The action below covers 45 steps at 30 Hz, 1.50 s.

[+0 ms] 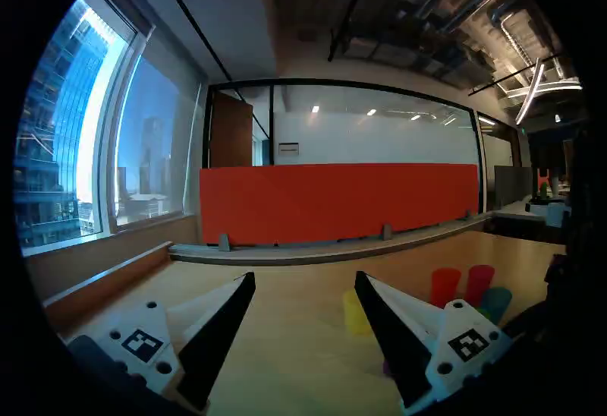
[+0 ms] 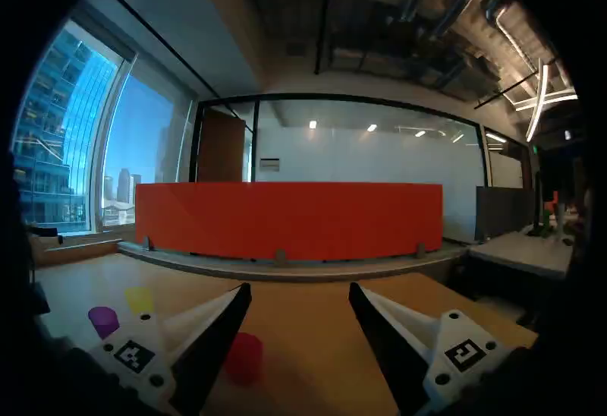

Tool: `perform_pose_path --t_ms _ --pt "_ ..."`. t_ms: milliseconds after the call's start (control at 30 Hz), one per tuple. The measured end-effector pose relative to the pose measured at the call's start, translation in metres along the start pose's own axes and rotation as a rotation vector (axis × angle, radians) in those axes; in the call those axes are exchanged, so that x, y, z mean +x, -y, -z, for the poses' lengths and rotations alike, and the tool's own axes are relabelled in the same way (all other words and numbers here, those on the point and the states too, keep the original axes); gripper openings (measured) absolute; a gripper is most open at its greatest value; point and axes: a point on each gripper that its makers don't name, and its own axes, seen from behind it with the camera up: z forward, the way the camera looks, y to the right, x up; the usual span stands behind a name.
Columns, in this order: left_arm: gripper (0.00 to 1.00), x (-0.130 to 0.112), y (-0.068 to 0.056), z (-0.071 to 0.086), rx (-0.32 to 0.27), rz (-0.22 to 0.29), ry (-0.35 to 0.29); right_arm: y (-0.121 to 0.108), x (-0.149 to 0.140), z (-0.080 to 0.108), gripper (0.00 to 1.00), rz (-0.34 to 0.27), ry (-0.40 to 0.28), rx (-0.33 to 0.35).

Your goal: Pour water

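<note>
In the left gripper view my left gripper [image 1: 303,275] is open above a wooden table [image 1: 303,355], with nothing between its fingers. A yellow cup [image 1: 353,313] stands just past the right finger. Farther right are an orange cup [image 1: 445,285], a pink cup [image 1: 479,281] and a teal cup [image 1: 498,302]. In the right gripper view my right gripper [image 2: 300,287] is also open and holds nothing. A magenta cup [image 2: 244,357] stands low between its fingers, near the left one. A yellow cup [image 2: 139,298] and a purple cup [image 2: 104,320] stand at the left.
An orange divider panel [image 1: 338,202] runs along the table's far edge, with a glass wall behind it. Large windows [image 1: 76,158] are on the left. A second desk [image 2: 523,253] with small items lies at the right.
</note>
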Motion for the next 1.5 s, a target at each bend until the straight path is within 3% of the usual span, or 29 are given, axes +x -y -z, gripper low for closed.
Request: perform_pose_path --t_ms 367,667,1000,1500 --pt "0.98 0.004 -0.002 -0.003 0.041 -0.035 -0.048 0.002 0.004 0.0 1.0 -0.046 0.01 0.011" --pt "0.98 -0.019 -0.001 -0.008 0.068 -0.063 -0.035 -0.004 0.001 0.002 1.0 -0.063 0.033 -0.015" --pt "0.98 -0.053 0.005 -0.011 0.085 -0.02 0.002 -0.003 0.006 0.003 0.99 -0.081 0.033 -0.019" --pt "0.98 -0.078 0.015 -0.016 0.093 0.019 0.038 0.006 0.005 -0.001 0.99 -0.055 0.044 -0.012"
